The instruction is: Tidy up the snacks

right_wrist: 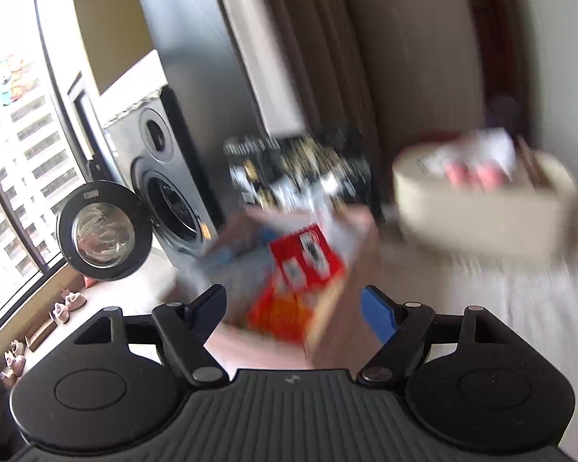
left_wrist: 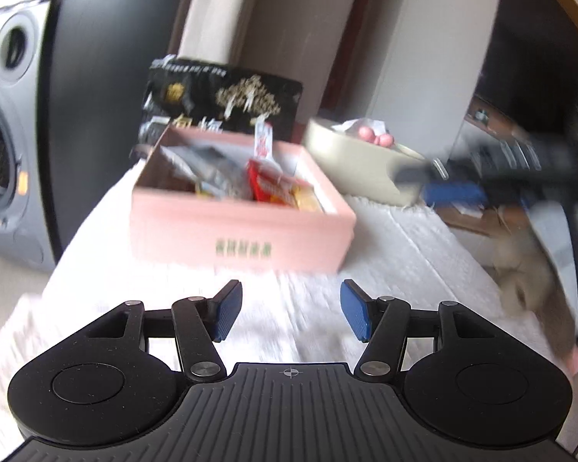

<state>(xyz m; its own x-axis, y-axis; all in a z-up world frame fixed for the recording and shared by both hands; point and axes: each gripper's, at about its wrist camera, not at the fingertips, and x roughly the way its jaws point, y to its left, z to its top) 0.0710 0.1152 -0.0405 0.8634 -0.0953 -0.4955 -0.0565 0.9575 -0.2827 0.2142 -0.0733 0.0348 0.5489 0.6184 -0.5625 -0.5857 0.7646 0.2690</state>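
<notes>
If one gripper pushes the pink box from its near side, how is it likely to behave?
The pink box is low and wide, so it would probably slide rather than tip. It sits on a white textured cloth, which may drag or bunch under it. The loose snack packets inside stand above the rim and could shift; weight cannot be judged.

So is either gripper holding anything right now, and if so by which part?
Nothing is held. The left gripper is open over the white cloth, short of the pink box. The right gripper is open above the box's snacks, gripping none.
</notes>
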